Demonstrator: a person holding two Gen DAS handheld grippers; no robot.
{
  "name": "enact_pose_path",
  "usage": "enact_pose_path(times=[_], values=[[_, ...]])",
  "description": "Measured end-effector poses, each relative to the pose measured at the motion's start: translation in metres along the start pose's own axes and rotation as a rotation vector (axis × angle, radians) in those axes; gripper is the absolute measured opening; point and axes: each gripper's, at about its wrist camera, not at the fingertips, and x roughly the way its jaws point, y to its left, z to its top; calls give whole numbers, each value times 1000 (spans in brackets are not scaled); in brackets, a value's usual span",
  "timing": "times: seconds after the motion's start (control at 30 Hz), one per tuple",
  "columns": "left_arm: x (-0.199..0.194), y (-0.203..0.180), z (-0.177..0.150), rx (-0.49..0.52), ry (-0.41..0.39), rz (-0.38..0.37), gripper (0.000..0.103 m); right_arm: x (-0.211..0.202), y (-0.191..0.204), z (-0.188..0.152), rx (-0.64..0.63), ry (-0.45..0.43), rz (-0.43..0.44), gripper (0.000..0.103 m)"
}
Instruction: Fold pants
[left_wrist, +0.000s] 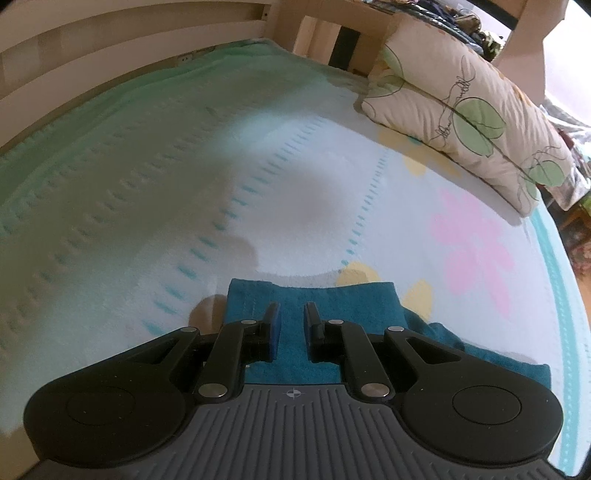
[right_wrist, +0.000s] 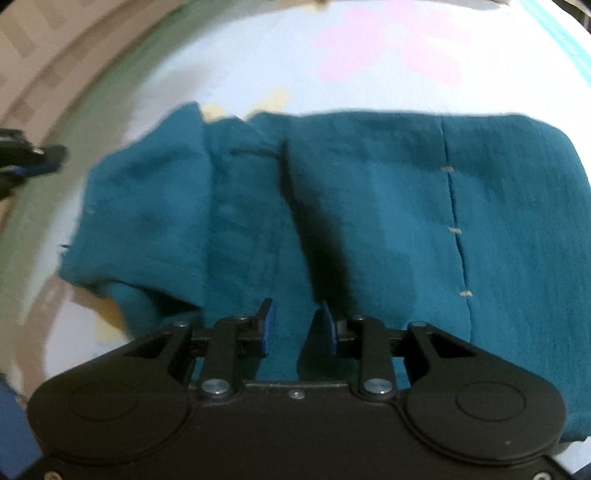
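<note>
Right wrist view shows the teal pants (right_wrist: 332, 206) already folded compact on the bed (right_wrist: 236, 66), edges still rumpled; both grippers' fingers hover parted, grasping nothing.

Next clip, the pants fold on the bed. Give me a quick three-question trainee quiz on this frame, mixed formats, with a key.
1. True or false: the teal pants lie on a bedspread printed with flowers.
2. Multiple choice: in the left wrist view, what sits at the upper right of the bed? A) a leaf-patterned pillow B) a laundry basket C) a stack of towels
3. Fill in: in its own wrist view, the right hand-held gripper hangs over the pants with a ____ showing between its blue pads.

Key
1. True; a pink flower and yellow ones show.
2. A; the pillow rests near the wooden bed frame.
3. Gap. The left hand-held gripper also shows a narrow gap over the cloth.
</note>
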Motion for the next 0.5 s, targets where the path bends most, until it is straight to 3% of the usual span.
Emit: enact_pose_path(times=[0.13, 0.23, 0.27, 0.5], values=[[2, 1, 1, -10, 9, -3, 13, 4, 8, 1, -37, -3, -37, 36], [1, 0, 0, -6, 9, -7, 13, 3, 7, 1, -46, -15, -61, 11], [1, -1, 0, -4, 10, -7, 13, 1, 3, 1, -27, -19, -47, 7], [1, -1, -1, -12, 10, -11, 13, -35, -3, -3, 19, -94, 31, 6]])
